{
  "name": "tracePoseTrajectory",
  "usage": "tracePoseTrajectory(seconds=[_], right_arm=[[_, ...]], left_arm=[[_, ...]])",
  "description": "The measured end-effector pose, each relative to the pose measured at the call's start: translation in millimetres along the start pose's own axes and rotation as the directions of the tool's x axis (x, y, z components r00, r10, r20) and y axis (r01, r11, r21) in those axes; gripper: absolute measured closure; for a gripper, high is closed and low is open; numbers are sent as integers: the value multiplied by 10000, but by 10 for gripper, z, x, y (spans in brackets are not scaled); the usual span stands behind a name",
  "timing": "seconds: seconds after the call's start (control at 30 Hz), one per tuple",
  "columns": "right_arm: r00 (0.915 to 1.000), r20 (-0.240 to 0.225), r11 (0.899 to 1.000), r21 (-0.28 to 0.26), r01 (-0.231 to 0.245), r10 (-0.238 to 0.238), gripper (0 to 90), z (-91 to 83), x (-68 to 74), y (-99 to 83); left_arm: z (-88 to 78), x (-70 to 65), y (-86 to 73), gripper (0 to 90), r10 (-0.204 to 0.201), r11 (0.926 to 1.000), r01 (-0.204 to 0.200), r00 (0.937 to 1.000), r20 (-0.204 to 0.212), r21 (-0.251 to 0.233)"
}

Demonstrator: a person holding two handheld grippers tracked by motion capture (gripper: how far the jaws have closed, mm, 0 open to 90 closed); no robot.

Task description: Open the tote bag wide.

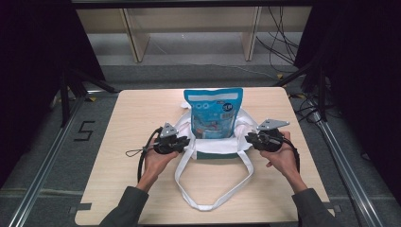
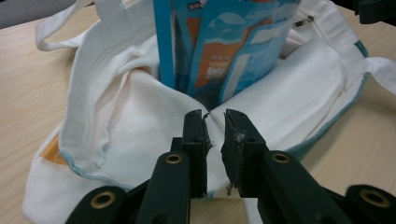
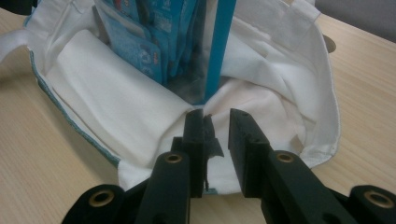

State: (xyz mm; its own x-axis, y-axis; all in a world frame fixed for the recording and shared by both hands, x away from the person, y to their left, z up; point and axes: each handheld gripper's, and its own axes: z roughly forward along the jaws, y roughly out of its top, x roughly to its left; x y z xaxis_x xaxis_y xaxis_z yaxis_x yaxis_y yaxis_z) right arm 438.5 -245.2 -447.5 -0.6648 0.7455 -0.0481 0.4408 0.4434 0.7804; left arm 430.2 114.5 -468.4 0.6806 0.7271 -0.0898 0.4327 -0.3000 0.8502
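While the blue pouch (image 1: 213, 113) stands upright in the white tote bag (image 1: 215, 142) near the table's (image 1: 137, 118) far edge, the left gripper (image 1: 182, 142) and right gripper (image 1: 249, 138) flank the bag's mouth — jaws narrowly parted, cloth between them, neither pair clamping it.

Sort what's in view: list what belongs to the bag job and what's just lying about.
Part of the job:
- white tote bag, slumped open on the table
- blue pouch standing upright in it
- left gripper at the bag's left edge
- right gripper at its right edge

Just lying about:
- wooden shelf frame beyond the table
- loose cables on the floor
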Motion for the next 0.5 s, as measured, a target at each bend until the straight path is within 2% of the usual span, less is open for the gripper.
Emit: tracePoseTrajectory(seconds=[0.13, 0.2, 0.23, 0.27, 0.3, 0.33, 0.37, 0.4, 0.43, 0.47, 0.5], right_arm=[[9998, -68, 9999, -18, -162, 162, 764, -46, 19, -16], [9993, -168, 9994, 90, -343, 344, 764, -84, 42, -20], [9993, -162, 9995, 6, -322, 322, 764, -88, 45, -24], [10000, -93, 9999, -139, 5, -7, 764, -92, 25, -32], [9999, -108, 9999, -161, 2, -4, 763, -96, 32, -37], [9999, -115, 9998, -158, 85, -87, 759, -108, 41, -54], [9997, -114, 9996, -188, 216, -219, 757, -112, 40, -63], [9999, -105, 9998, -165, 96, -97, 756, -126, 53, -65], [9999, -105, 9998, -165, 96, -97, 756, -126, 53, -65], [9998, -169, 9999, -155, 64, -66, 752, -138, 60, -69], [9999, -137, 9997, -229, 97, -100, 739, -172, 67, -79]], left_arm=[[-78, -71, 2, 772, 129, 9999, -128, 9998, 151, -16], [-132, -96, 9, 772, 355, 9994, -354, 9991, 222, -51], [-155, -127, 6, 772, 269, 9995, -265, 9993, 271, -153], [-169, -145, 0, 772, 254, 9995, -249, 9993, 273, -179], [-196, -154, -8, 772, 519, 9986, -513, 9980, 358, -149], [-206, -178, -24, 765, 356, 9992, -350, 9989, 320, -169], [-252, -195, -53, 762, 458, 9989, -456, 9981, 400, -59], [-252, -195, -53, 761, 458, 9989, -456, 9981, 400, -59], [-280, -189, -68, 761, 747, 9972, -749, 9962, 450, 25], [-297, -213, -87, 755, 543, 9985, -540, 9975, 461, -78], [-353, -223, -120, 745, 610, 9981, -609, 9970, 468, -26]])
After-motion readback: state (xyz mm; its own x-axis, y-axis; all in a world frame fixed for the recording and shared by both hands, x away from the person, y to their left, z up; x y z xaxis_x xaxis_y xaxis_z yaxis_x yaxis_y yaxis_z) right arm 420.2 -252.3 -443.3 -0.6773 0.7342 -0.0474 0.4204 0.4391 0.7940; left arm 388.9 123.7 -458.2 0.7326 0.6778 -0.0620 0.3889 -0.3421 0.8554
